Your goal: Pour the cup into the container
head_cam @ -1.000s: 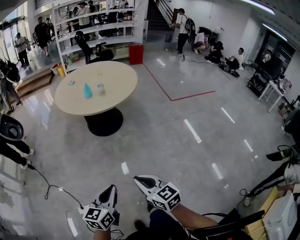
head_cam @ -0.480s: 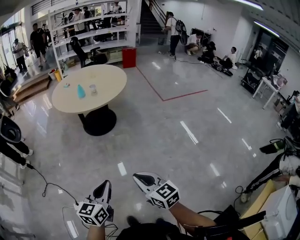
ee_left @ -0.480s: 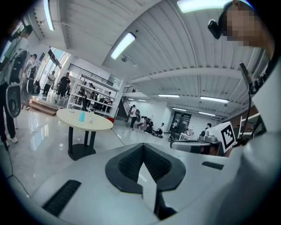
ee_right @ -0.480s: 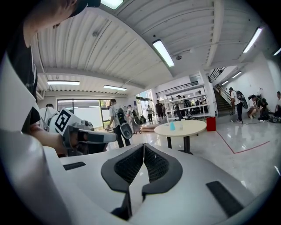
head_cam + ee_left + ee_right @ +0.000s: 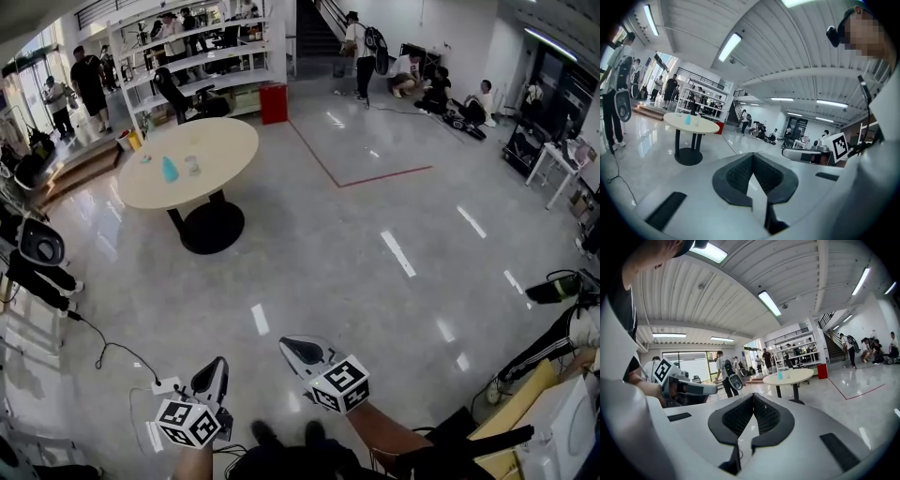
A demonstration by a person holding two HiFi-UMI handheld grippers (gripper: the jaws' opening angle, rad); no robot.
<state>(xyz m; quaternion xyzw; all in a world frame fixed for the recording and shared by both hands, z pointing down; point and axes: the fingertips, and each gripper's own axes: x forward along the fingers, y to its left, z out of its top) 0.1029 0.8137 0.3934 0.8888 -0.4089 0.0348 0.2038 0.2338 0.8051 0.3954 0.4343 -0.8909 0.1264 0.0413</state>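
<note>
Glossy grey floor (image 5: pixel 356 262) fills the head view, with a round worktop (image 5: pixel 225 150) well ahead at upper left. On it a teal bottle (image 5: pixel 169 170) and a small clear cup (image 5: pixel 192 165) stand just beside each other, back from the near rim. I take the bottle for the container, though it is too small here to be sure. The left gripper (image 5: pixel 217 370) and right gripper (image 5: pixel 297 350) sit low in the picture, well apart from both.

The left gripper view shows its jaws pressed together with nothing between them, the worktop (image 5: pixel 708 127) far beyond.

The right gripper view shows the same: jaws closed and empty, the worktop (image 5: pixel 801 376) distant.

The step in hand looks like the approach. It would go best by walking straight across the bare floor, skirting the cable (image 5: pixel 98 352) trailing at the left, and parting the jaws before reaching over the rim. The near side of the worktop is free; shelving (image 5: pixel 197 56) crowds the far side.
</note>
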